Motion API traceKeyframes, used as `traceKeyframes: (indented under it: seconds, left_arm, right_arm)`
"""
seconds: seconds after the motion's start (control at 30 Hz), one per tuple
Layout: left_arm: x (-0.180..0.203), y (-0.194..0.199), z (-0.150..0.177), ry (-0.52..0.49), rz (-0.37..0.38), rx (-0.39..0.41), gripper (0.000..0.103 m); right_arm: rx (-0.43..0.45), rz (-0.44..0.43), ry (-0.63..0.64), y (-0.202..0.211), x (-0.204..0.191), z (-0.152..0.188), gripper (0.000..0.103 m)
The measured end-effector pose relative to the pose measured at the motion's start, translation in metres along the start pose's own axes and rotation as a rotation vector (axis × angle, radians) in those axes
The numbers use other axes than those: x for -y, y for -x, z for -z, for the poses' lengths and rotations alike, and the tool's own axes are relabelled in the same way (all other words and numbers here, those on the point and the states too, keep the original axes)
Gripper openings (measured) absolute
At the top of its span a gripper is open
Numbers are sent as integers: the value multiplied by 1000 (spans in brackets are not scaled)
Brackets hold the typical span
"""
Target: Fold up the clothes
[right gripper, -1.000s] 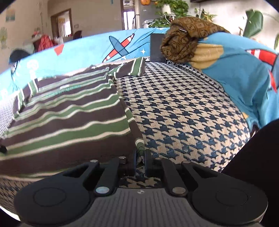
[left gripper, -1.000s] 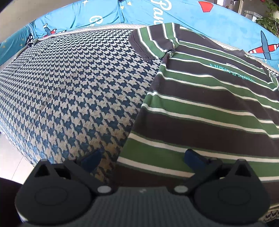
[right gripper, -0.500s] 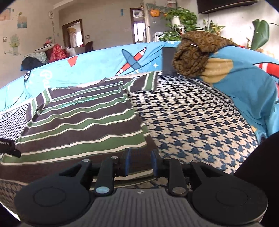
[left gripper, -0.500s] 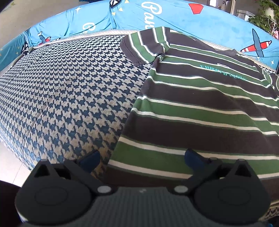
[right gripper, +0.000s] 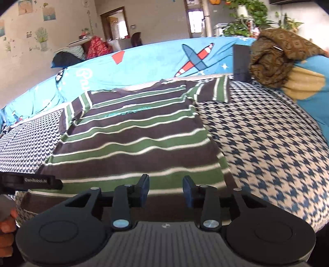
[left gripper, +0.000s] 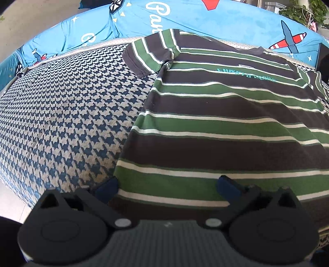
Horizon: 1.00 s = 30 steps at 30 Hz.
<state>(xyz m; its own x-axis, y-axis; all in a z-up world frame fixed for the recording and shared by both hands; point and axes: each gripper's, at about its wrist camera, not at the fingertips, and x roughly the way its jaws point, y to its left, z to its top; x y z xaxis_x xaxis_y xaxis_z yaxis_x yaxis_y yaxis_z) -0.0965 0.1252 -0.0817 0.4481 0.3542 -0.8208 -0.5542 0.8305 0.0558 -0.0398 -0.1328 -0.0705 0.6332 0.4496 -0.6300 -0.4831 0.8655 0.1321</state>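
The striped T-shirt (right gripper: 135, 139) lies flat, front up, on the houndstooth sofa seat (right gripper: 267, 147), collar toward the backrest and both sleeves spread. The right gripper (right gripper: 166, 190) hangs just above the hem near its right corner; its jaws have just been opening and now stand partly apart with nothing pinched between them. The left gripper (left gripper: 167, 184) is spread wide over the hem's left corner, also empty.

As I see it, the risk is a shallow bite: jaws closing from above could catch only the top layer (the two layers lie tight together), so the fold would drag crooked. Uneven lifts would skew the stripes too.

The seat cover looks coarse and slightly domed, so cloth may cling instead of sliding. Behind runs a blue airplane-print cover (right gripper: 156, 61), with a brown patterned cloth (right gripper: 275, 57) heaped on the armrest, potted plants (right gripper: 248, 18) and a doorway beyond.
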Motion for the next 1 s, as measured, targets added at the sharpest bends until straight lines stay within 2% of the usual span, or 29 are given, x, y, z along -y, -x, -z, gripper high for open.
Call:
traceKeyframes:
  seconds: [0.3, 0.4, 0.57, 0.7, 0.9, 1.0]
  left_arm:
    - [0, -4, 2, 9, 3, -5, 103]
    - [0, -4, 3, 8, 3, -4, 103]
    - [0, -5, 3, 3, 7, -2, 103]
    - [1, -5, 5, -1, 7, 9, 103]
    - [-1, -3, 4, 3, 13, 22, 103]
    - [2, 3, 1, -7, 10, 60, 103]
  right_arm:
    - [-117, -101, 103, -44, 6, -30, 37]
    - [-144, -162, 114, -57, 10, -45, 37]
    - [-153, -213, 123, -80, 20, -69, 38]
    - [-149, -214, 109, -98, 28, -83, 38]
    - [-138, -257, 43, -114, 40, -100, 38]
    - [-131, -254, 7, -122, 47, -107, 41]
